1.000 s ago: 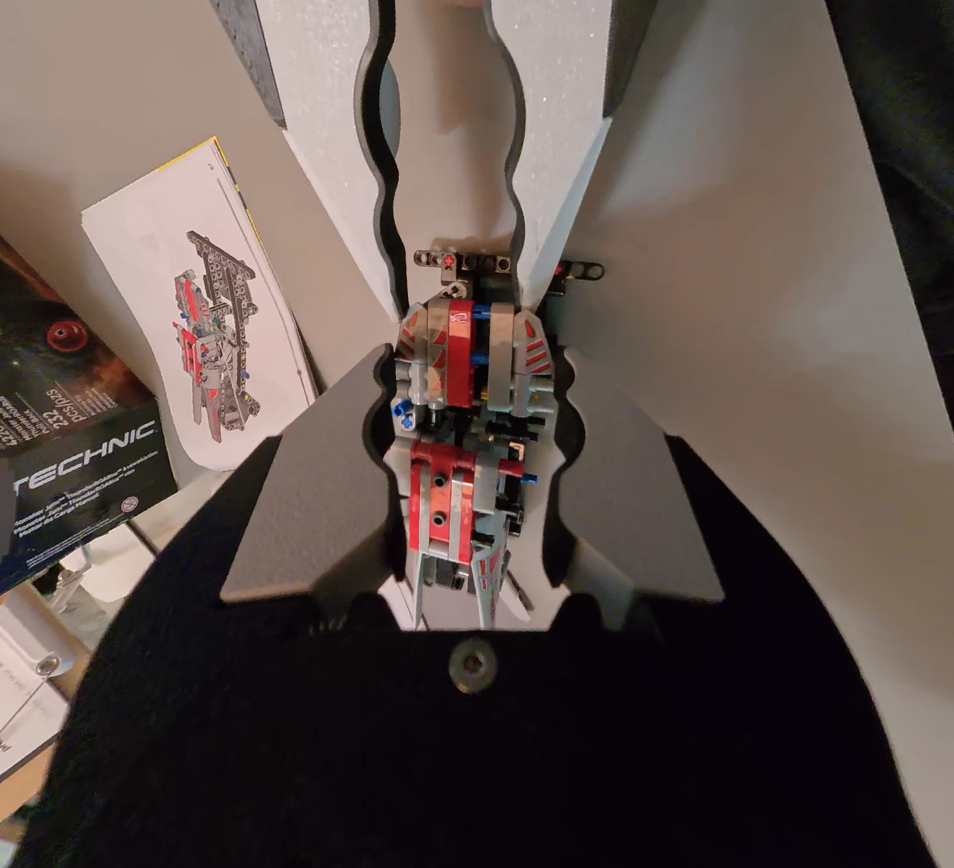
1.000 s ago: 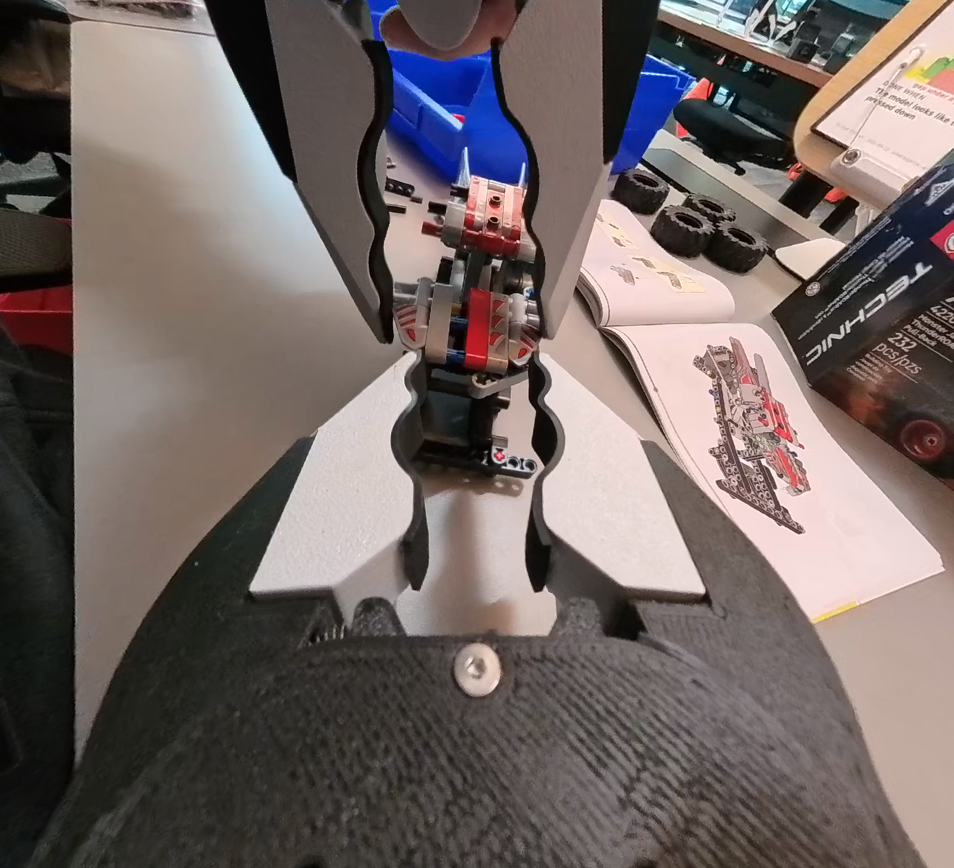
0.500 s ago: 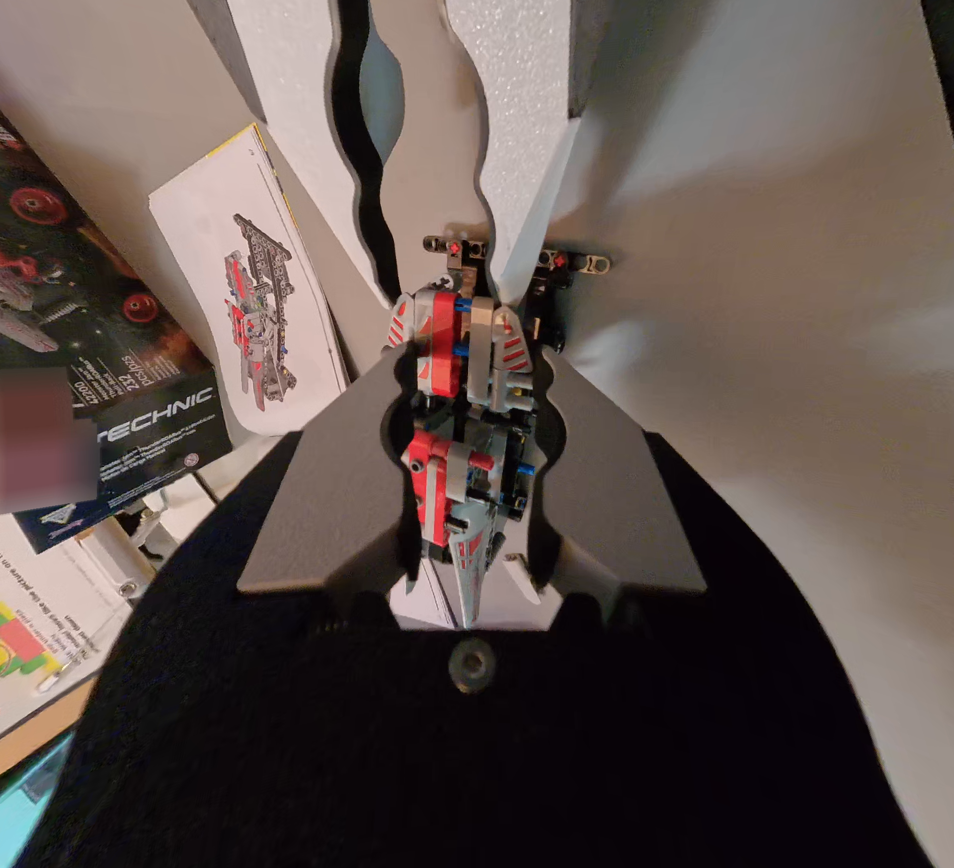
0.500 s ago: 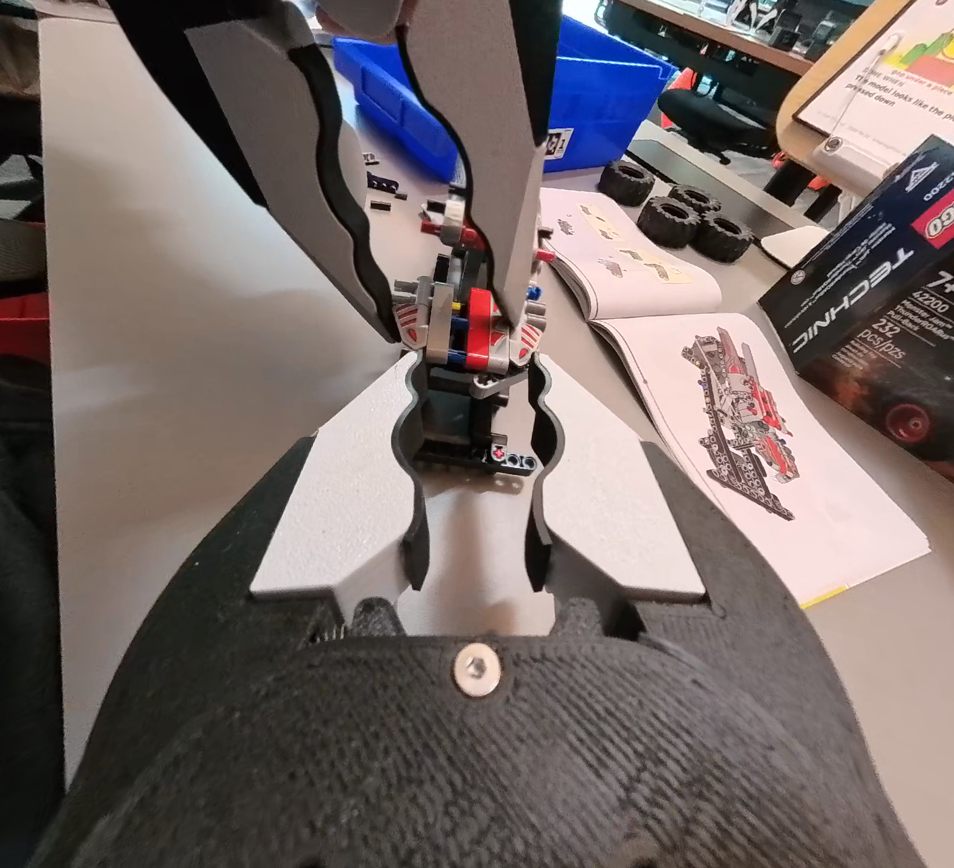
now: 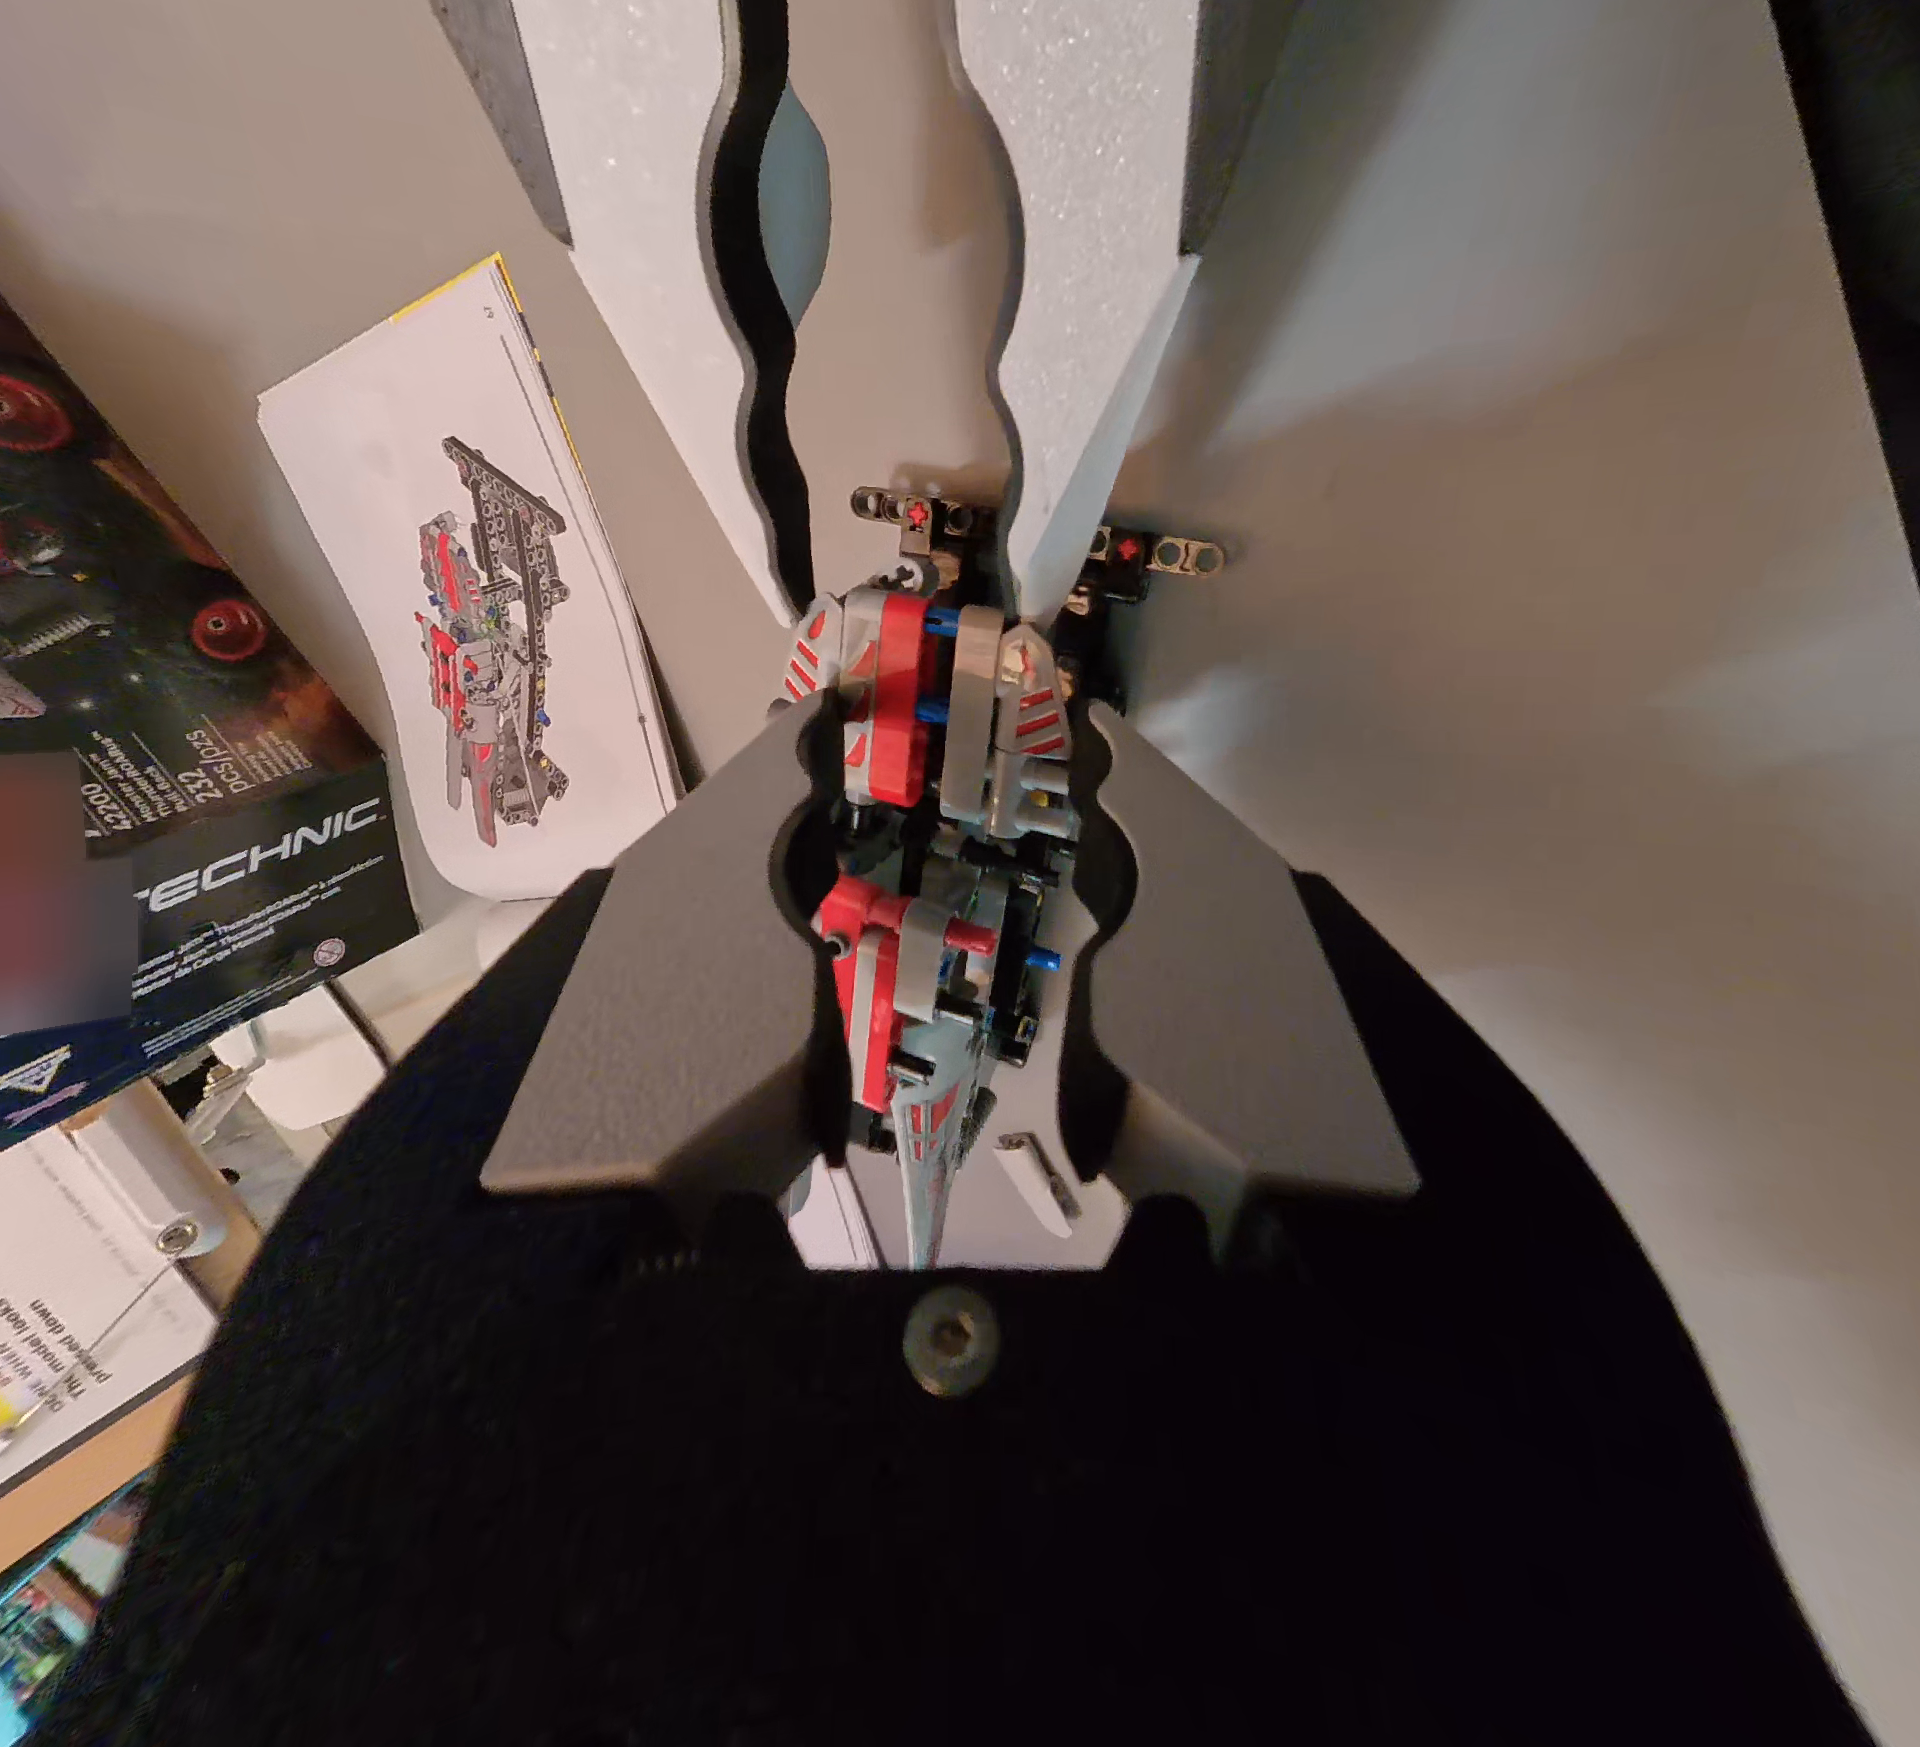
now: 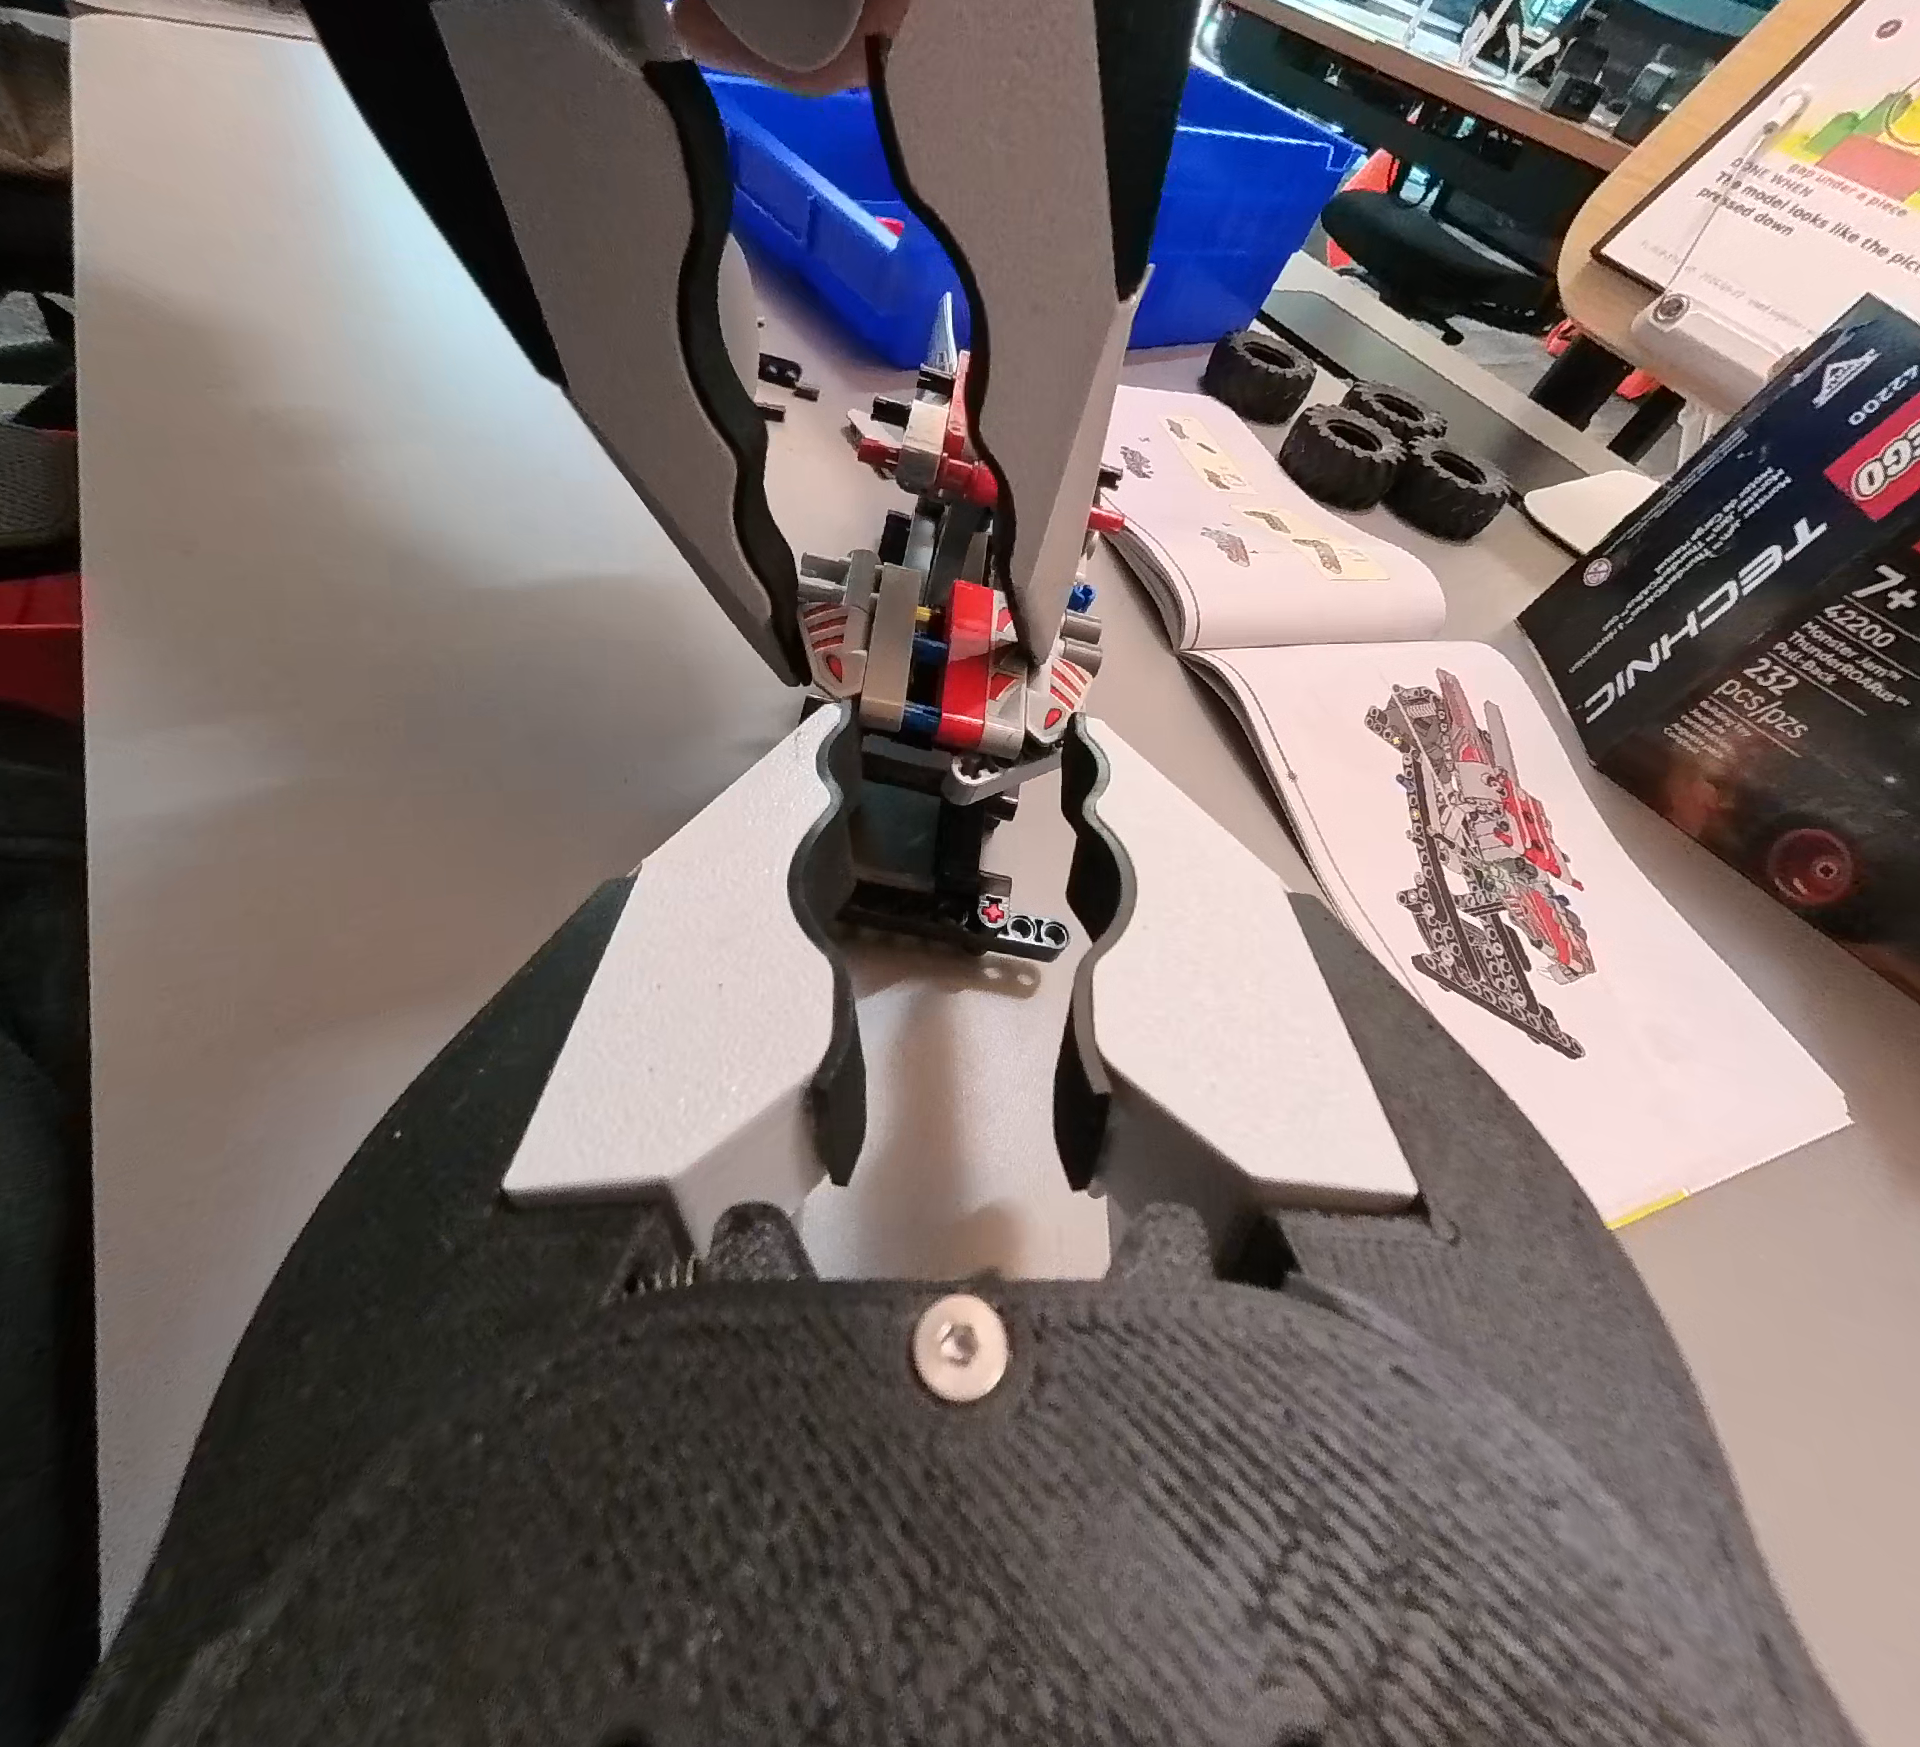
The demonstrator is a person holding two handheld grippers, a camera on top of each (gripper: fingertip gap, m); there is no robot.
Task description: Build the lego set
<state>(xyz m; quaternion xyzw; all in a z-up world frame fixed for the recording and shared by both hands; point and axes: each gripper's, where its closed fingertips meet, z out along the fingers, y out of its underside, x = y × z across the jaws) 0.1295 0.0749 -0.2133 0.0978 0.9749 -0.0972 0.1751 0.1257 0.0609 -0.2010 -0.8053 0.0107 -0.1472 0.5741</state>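
A half-built red, grey and black lego model (image 5: 899,710) is held between both grippers above the white table (image 5: 1558,762). My left gripper (image 5: 951,741) is shut on its red-and-grey front part. My right gripper (image 6: 956,741) is shut on the black rear block with its short black beam (image 6: 1023,934). The model (image 6: 966,658) points away from the right camera. In the right wrist view the left gripper (image 6: 914,658) comes down tilted from above. In the left wrist view the right gripper (image 5: 914,585) reaches in from the top.
An open instruction booklet (image 6: 1558,918) lies right of the model; it also shows in the left wrist view (image 5: 468,606). The dark set box (image 6: 1766,658) stands beside it. Several black tyres (image 6: 1351,450), a blue bin (image 6: 1039,170) and small loose pieces (image 6: 784,378) lie farther back.
The left gripper has twisted and tilted, and the front part of the model has rolled with it. The right gripper has stayed shut on the rear block.
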